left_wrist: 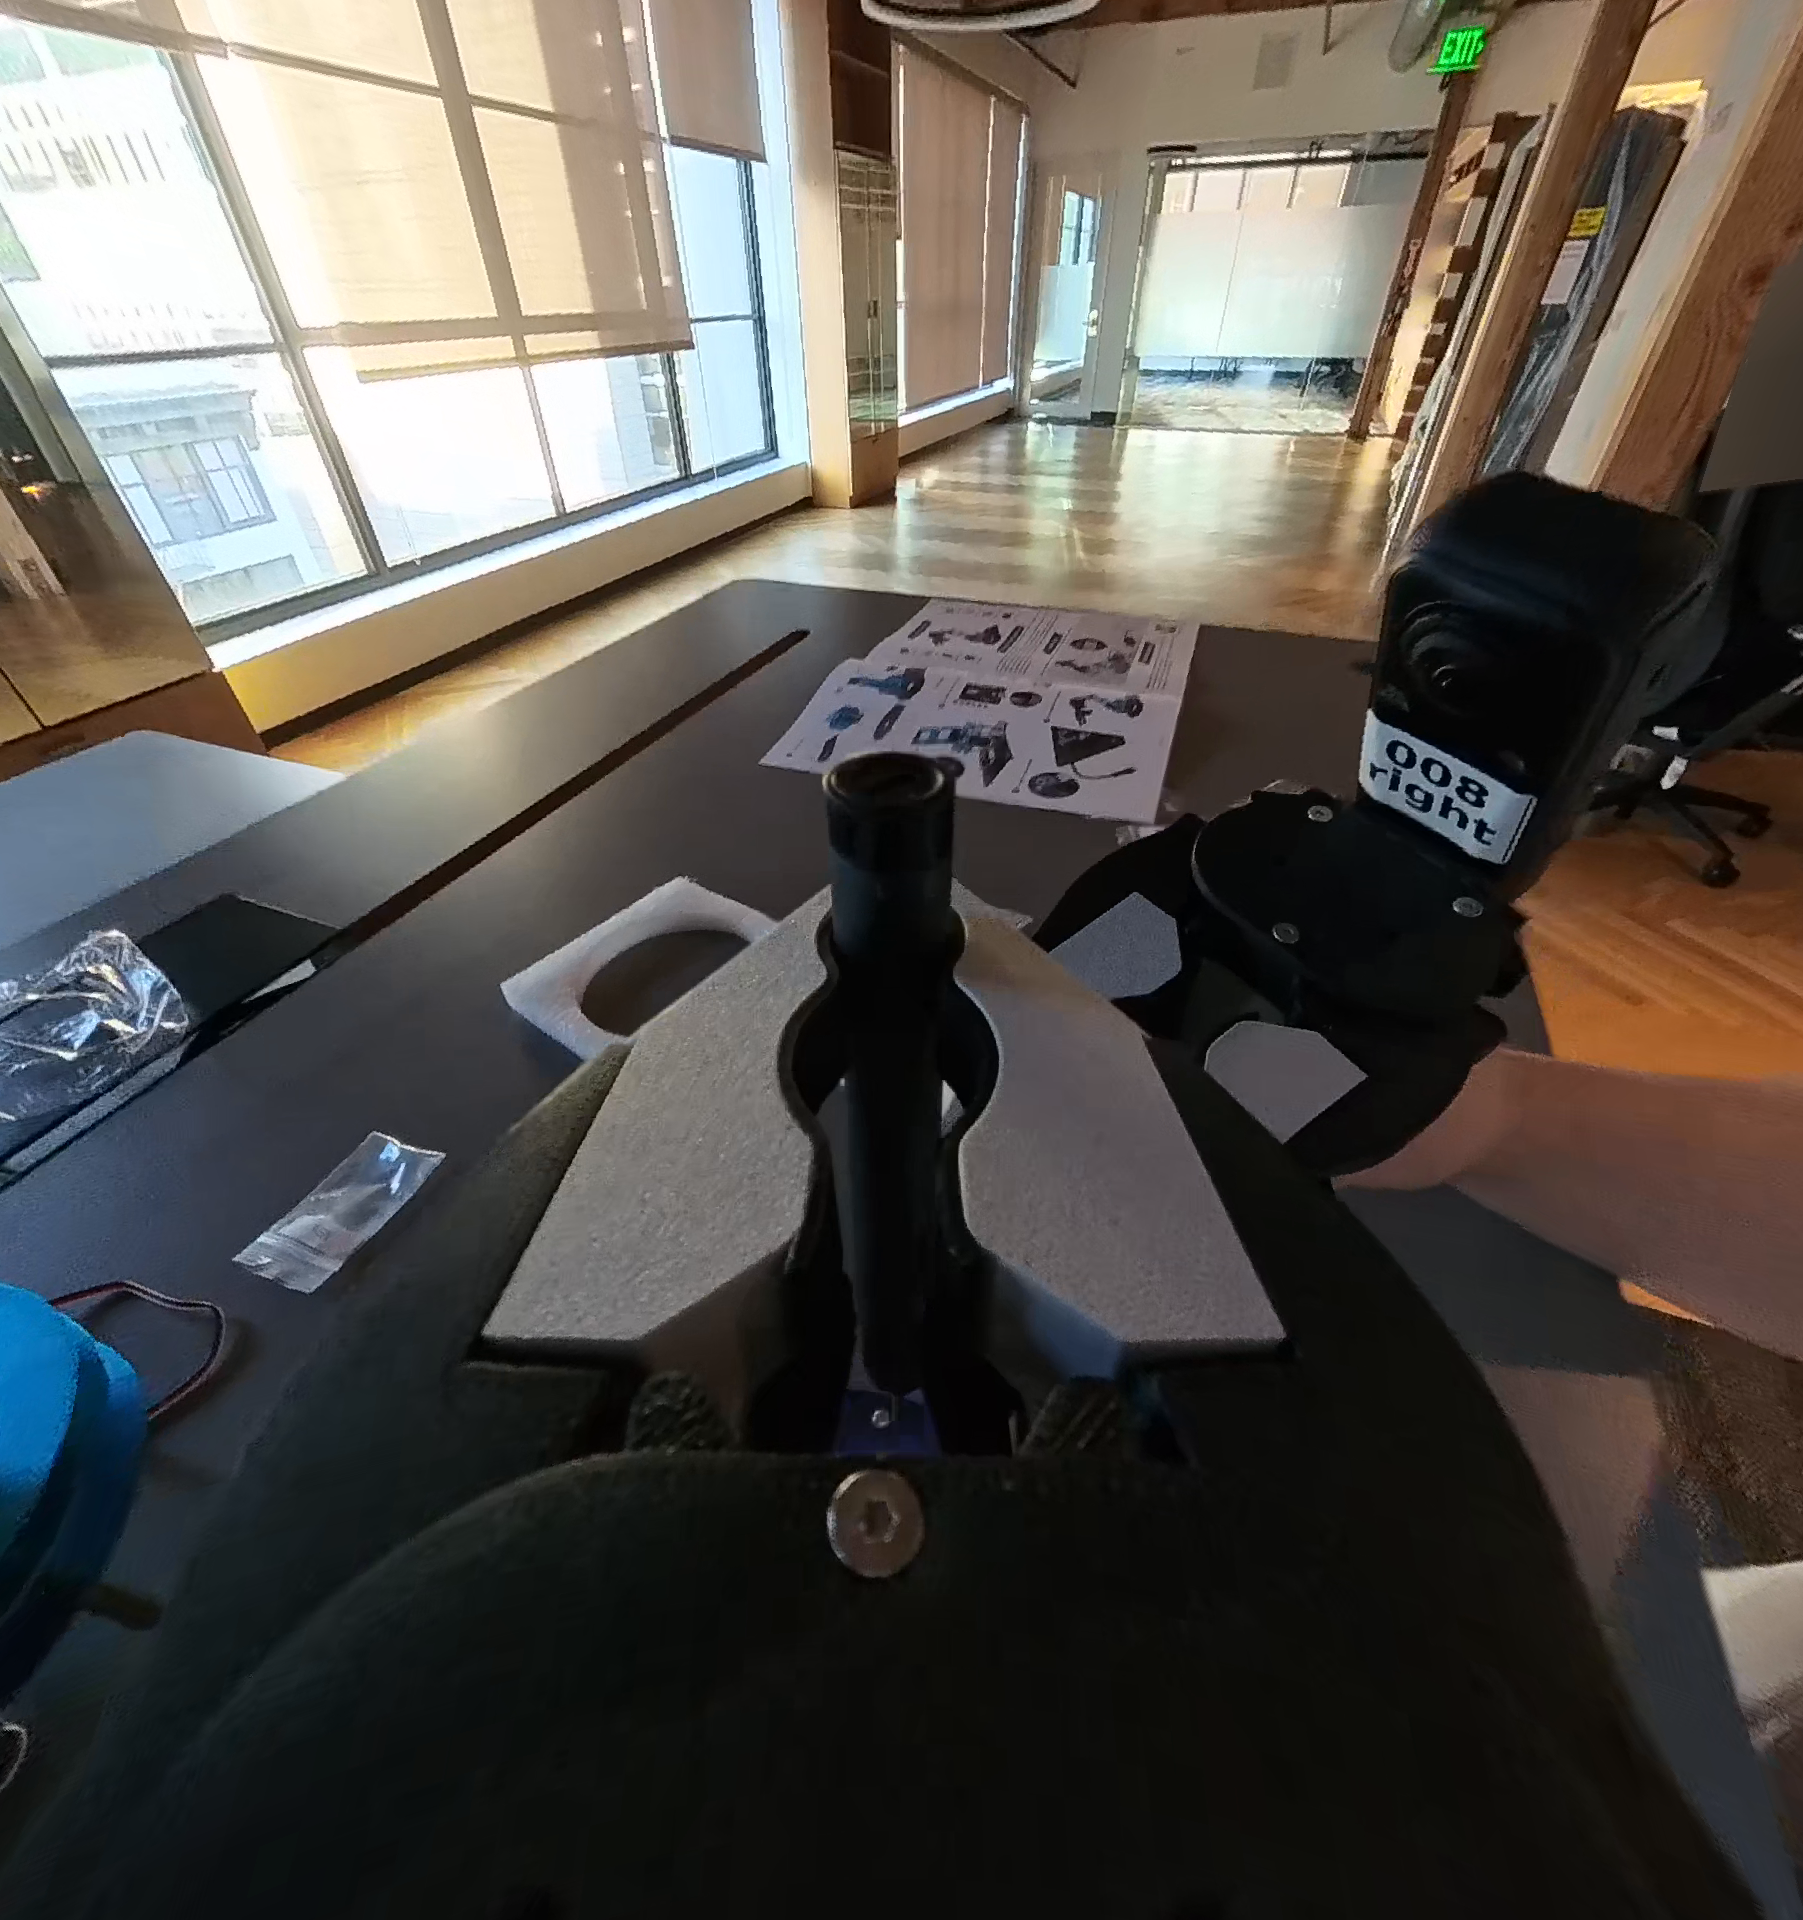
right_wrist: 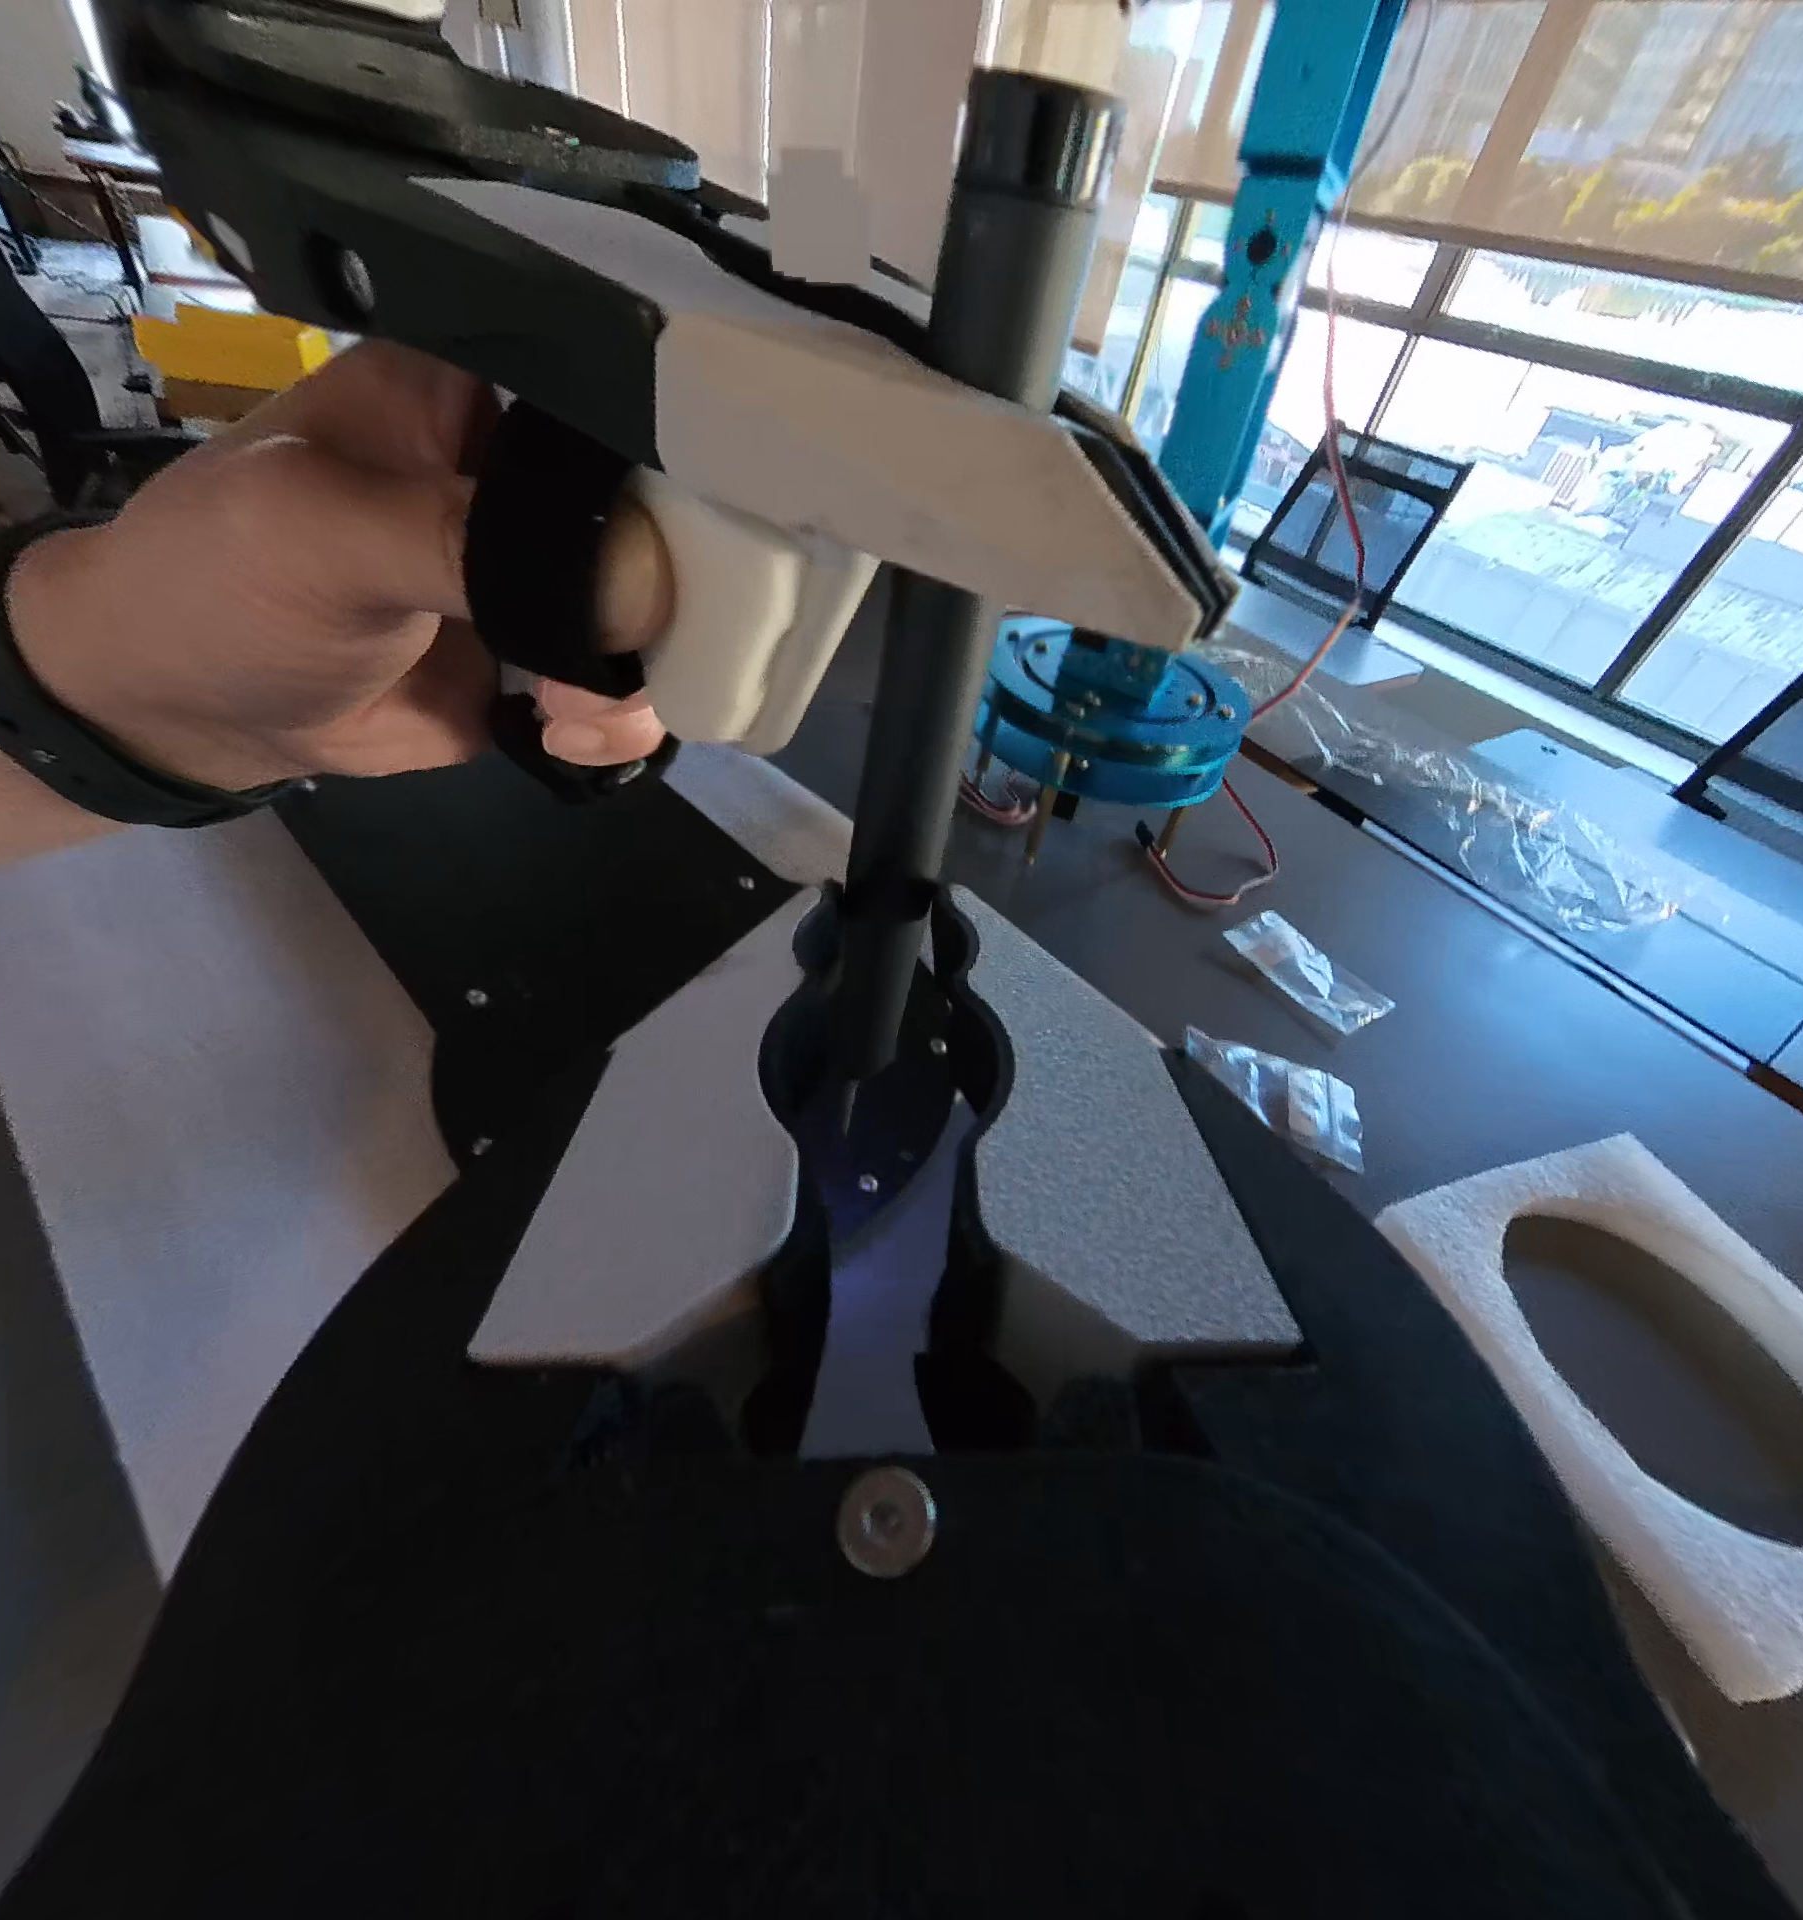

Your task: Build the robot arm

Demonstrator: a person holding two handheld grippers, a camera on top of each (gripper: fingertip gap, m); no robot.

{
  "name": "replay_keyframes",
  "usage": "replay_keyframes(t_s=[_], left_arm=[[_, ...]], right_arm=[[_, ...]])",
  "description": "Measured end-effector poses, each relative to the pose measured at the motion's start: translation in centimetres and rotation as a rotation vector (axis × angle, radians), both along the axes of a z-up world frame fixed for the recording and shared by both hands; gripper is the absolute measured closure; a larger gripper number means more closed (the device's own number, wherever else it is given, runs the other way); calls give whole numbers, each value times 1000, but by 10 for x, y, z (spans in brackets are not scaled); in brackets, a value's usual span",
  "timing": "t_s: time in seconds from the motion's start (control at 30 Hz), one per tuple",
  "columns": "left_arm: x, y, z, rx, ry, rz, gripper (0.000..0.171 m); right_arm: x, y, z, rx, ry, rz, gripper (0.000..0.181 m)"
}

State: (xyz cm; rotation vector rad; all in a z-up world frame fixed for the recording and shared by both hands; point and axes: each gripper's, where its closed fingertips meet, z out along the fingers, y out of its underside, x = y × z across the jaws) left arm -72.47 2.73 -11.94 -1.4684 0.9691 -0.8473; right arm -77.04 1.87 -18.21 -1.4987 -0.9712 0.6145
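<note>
Two grippers clamp one upright black rod (left_wrist: pixel 892 997): the left gripper (left_wrist: pixel 889 1049) has its jaws shut on the shaft, and the right gripper (right_wrist: pixel 881 997) grips it lower down. On the dark worktop (left_wrist: pixel 461 831), white foam (left_wrist: pixel 627 971) lies at 11 o'clock, a printed sheet (left_wrist: pixel 1001 707) at 1, and a blue device (right_wrist: pixel 1115 727) near 1 o'clock in the right wrist view.

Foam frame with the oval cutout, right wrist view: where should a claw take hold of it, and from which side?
Take the foam frame by its rim, from straight above: one claw finger down into the oval hole, the other outside the outer edge. It lies flat on the table, so a sideways approach would probably find little to bite on, while the open hole leaves room for a finger.
</note>
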Motion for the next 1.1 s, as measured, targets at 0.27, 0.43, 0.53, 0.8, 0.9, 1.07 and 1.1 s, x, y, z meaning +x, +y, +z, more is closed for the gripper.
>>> replay_keyframes(t_s=[0.27,0.43,0.53,0.8,0.9,1.07,1.1], left_arm=[[-26,-45,6,-121,-18,-26,163],[-45,-60,-5,-180,-36,3,163],[-50,-59,-10,-164,-25,28,163],[-53,-56,-18,-155,-15,52,163],[-53,-56,-17,-157,-24,51,163],[-54,-56,-15,-141,-29,53,163],[-54,-55,-15,-142,-34,56,163]], right_arm=[[-27,-55,5,-112,-13,154,167],[-43,-72,-6,-129,-42,208,167],[-48,-71,-11,-142,-48,217,167],[-51,-69,-19,-143,-68,213,167],[-51,-69,-18,-141,-65,212,167],[-51,-68,-16,-133,-62,209,167],[-51,-67,-16,-136,-60,208,167]])
